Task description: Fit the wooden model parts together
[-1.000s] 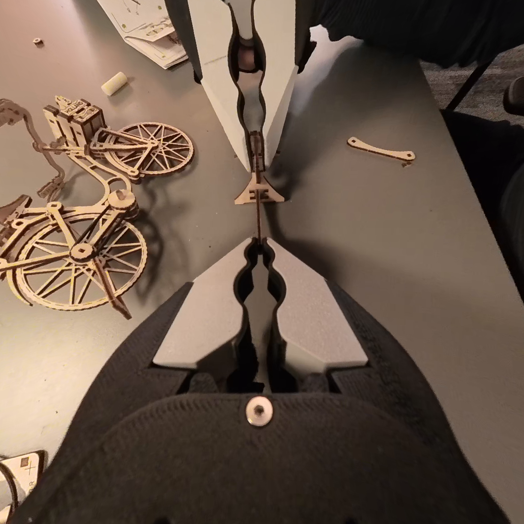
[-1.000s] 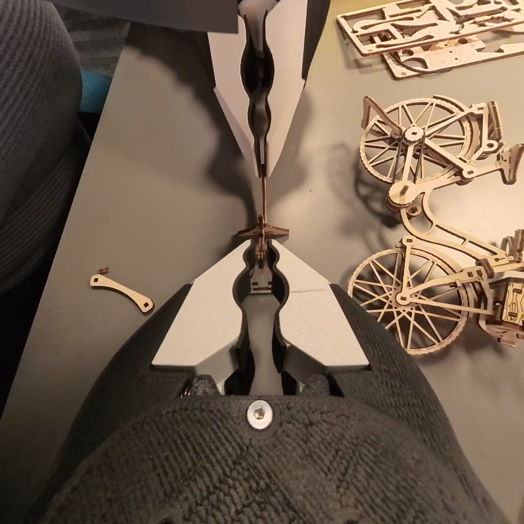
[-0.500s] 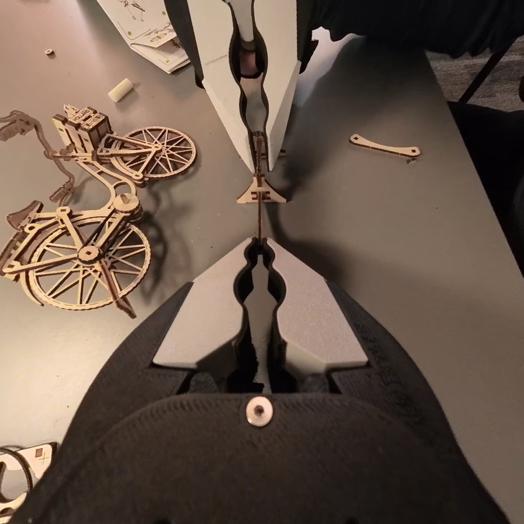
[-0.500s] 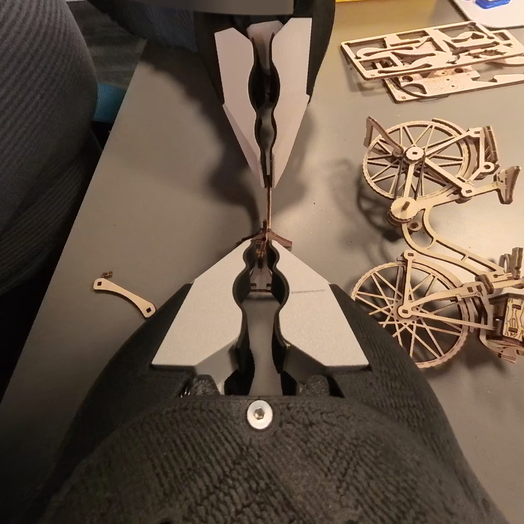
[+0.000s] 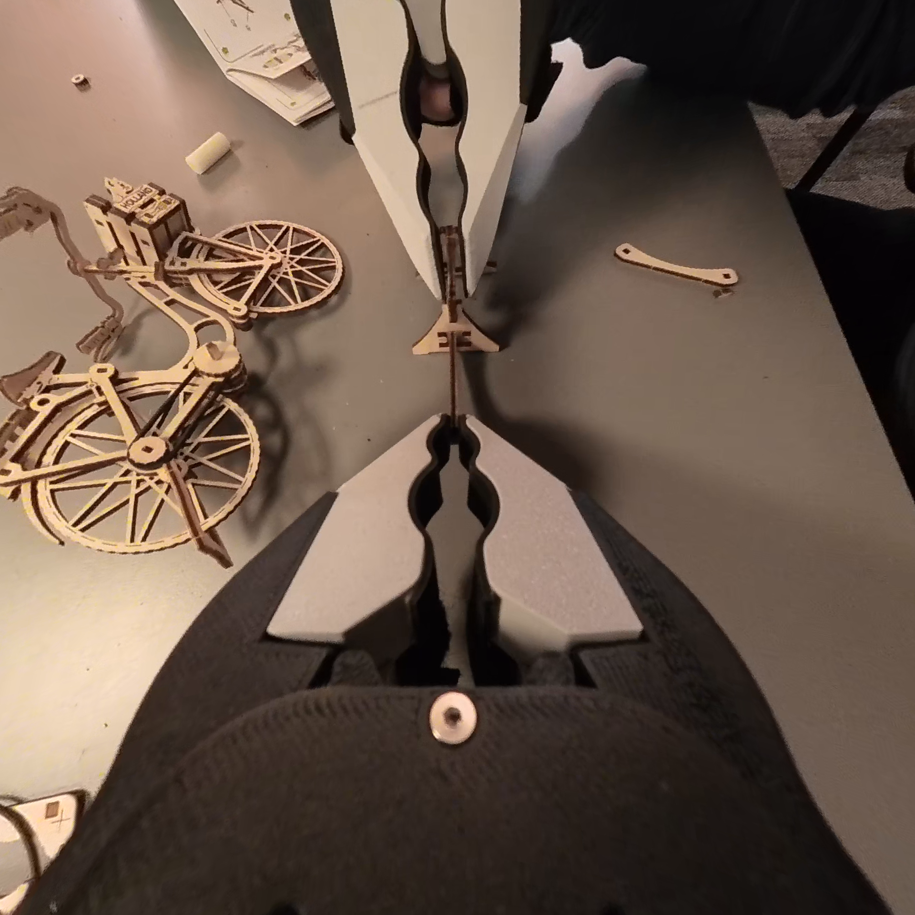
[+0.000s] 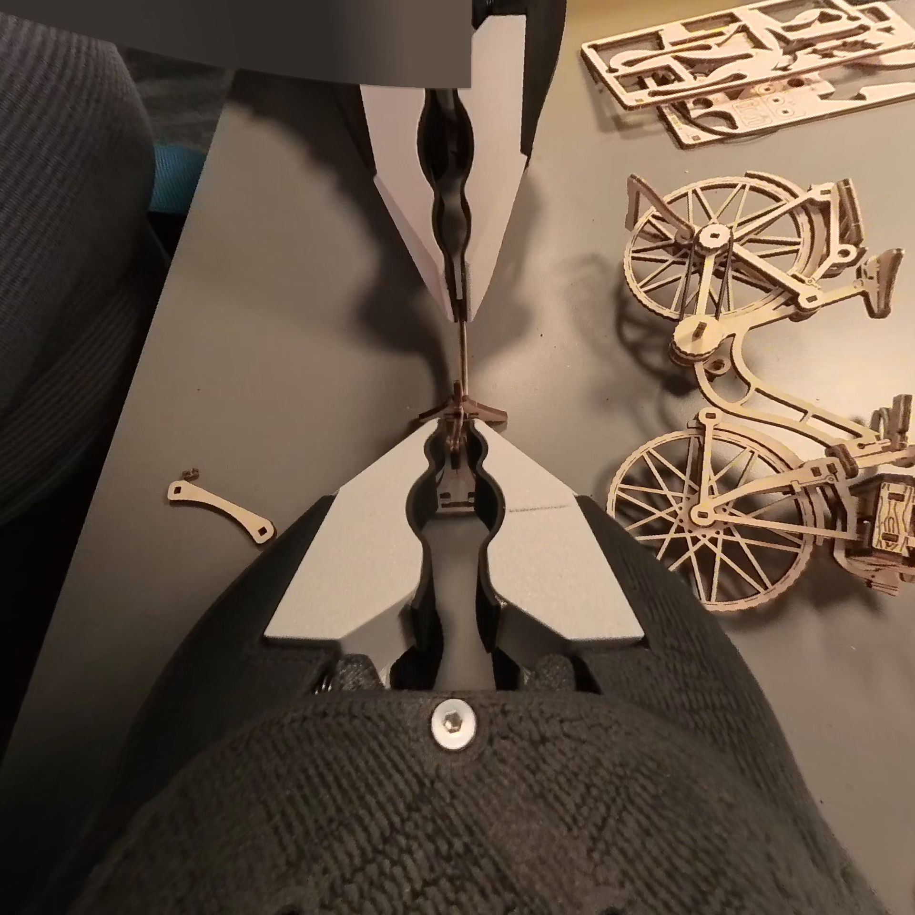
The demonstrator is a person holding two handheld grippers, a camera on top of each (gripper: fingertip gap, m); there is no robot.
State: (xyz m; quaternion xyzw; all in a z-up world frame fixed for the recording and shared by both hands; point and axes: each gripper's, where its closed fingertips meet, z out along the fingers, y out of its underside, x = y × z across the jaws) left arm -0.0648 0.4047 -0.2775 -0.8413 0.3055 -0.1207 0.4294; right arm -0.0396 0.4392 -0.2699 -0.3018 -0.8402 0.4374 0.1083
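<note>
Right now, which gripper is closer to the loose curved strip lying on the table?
The right gripper. The strip lies just beside its fingers, apart from them. The left gripper sits farther across the table, holding the thin stick.

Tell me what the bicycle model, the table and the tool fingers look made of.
Bicycle model: thin pale plywood, apparently laser-cut, judging by its dark edges. Table: smooth matte grey, likely laminate; it shows soft shadows, no grain. Left tool fingers: matte grey, finely grainy plastic, possibly printed.
</note>
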